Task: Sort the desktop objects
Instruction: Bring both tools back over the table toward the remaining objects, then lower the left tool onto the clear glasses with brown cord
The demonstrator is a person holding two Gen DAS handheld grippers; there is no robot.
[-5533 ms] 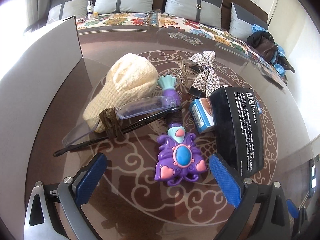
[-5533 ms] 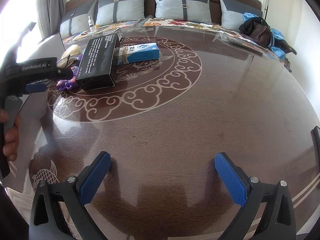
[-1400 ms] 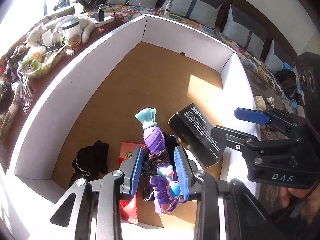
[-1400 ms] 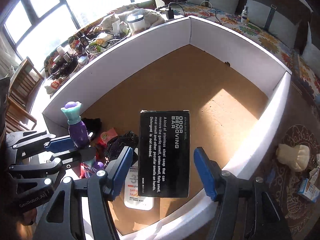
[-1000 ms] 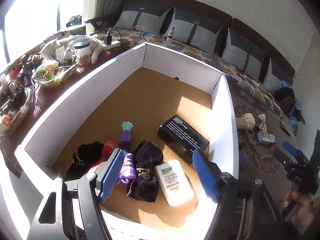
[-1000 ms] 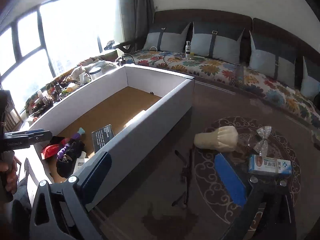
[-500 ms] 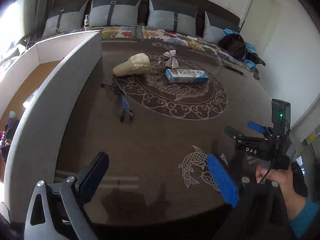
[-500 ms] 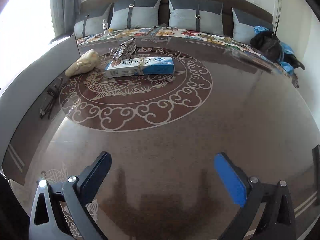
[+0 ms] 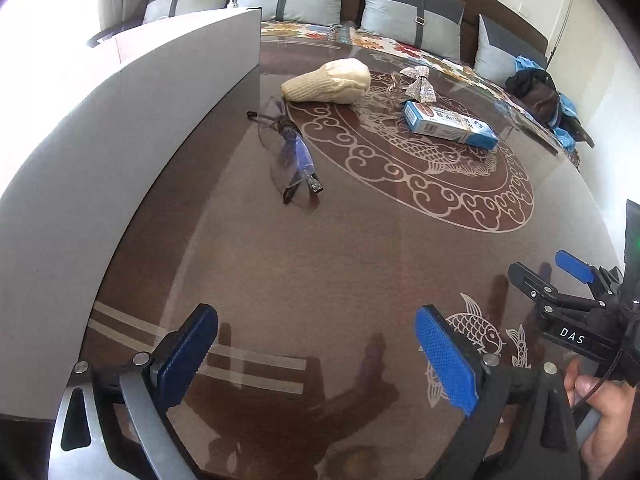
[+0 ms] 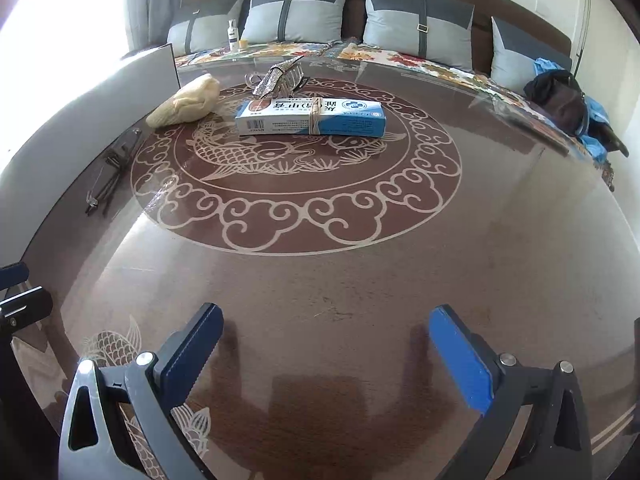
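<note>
A: What's left to sort, and where is it?

B: Four things, all on the far part of the brown surface (image 10: 360, 280), on or beside its round fish-and-cloud pattern. A blue-and-white carton (image 10: 310, 117) with a rubber band around it lies flat on the pattern. Just behind it is a glittery silver bow clip (image 10: 276, 76). To the left of those is a cream knitted piece (image 9: 328, 81), lying on its side.

A: And the glasses?

B: The clear-lensed glasses (image 9: 288, 152) lie folded nearer the white box wall (image 9: 120, 128), apart from the other three, with something dark wound around them near one end.

A: How do the tools stand?

B: The left gripper (image 9: 320, 356) is low over bare surface, its blue fingers (image 9: 448, 360) spread wide with nothing between them; they have just been opening. The right gripper (image 10: 324, 356) is the same: fingers far apart, empty, only the surface's sheen and their own shadows below.

A: Can one see the other?

B: Yes. In the left wrist view the right gripper shows at the right edge, gripped by a hand (image 9: 608, 420), and it too looks spread.

A: Beyond the surface?

B: A sofa with grey cushions (image 10: 416, 20), a floral cover, and a dark bag (image 10: 560, 96) at its right end.
</note>
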